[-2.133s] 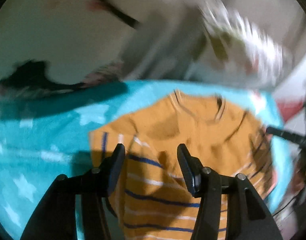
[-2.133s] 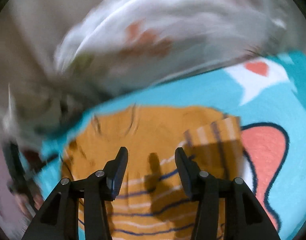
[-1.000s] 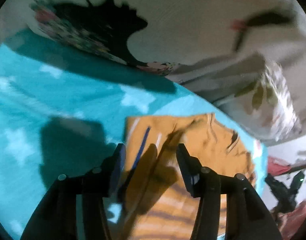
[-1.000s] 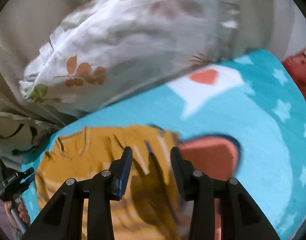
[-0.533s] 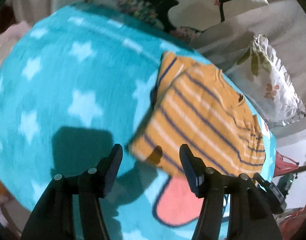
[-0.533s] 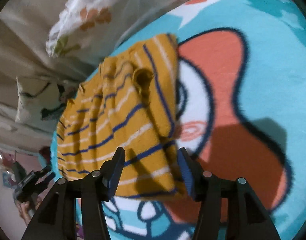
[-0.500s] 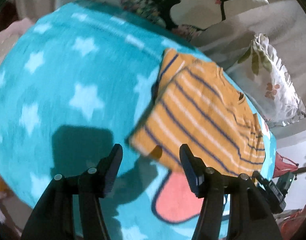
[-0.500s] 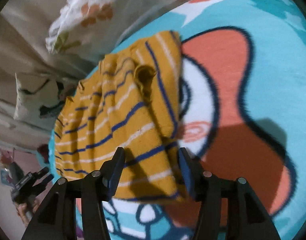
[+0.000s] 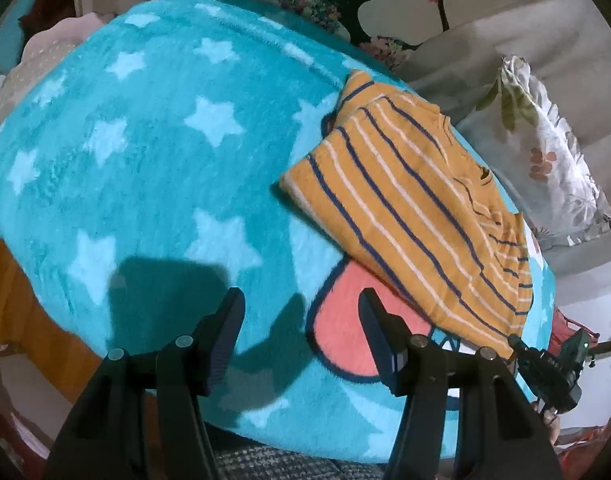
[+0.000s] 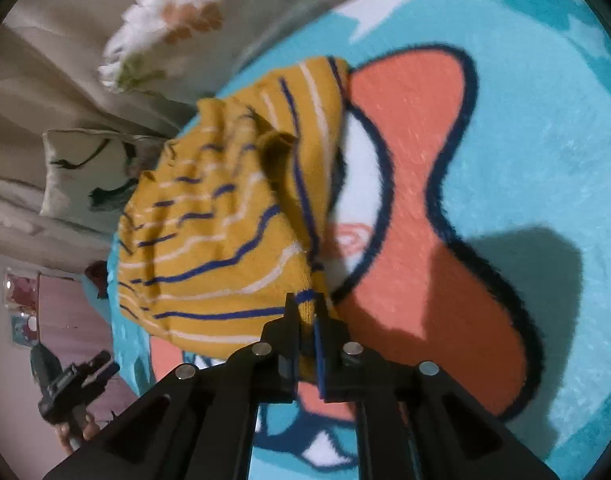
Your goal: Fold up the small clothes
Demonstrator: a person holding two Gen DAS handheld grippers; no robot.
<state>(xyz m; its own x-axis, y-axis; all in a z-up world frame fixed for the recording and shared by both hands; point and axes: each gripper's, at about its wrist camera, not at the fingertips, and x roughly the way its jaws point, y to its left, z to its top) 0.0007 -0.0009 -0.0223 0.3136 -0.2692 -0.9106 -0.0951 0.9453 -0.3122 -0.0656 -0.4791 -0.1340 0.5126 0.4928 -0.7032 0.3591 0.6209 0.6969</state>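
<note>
Right gripper [image 10: 307, 322] pinching a hem corner of the striped shirt [image 10: 225, 232], jaws pressed together on the fabric. Left gripper [image 9: 301, 332] spread wide, holding nothing, hovering above the blanket [image 9: 145, 140] just short of the shirt's near edge. Shirt lying on the blanket near the pillows [image 9: 545, 152], already doubled over once, with a sleeve poking out at the far end. Probably midway through the fold: one corner secured, the matching one not yet taken. Next move likely calls for closing the left gripper on the other near corner, then carrying both corners across together. Worth watching for bunching, given the ripples near the pinched corner.
</note>
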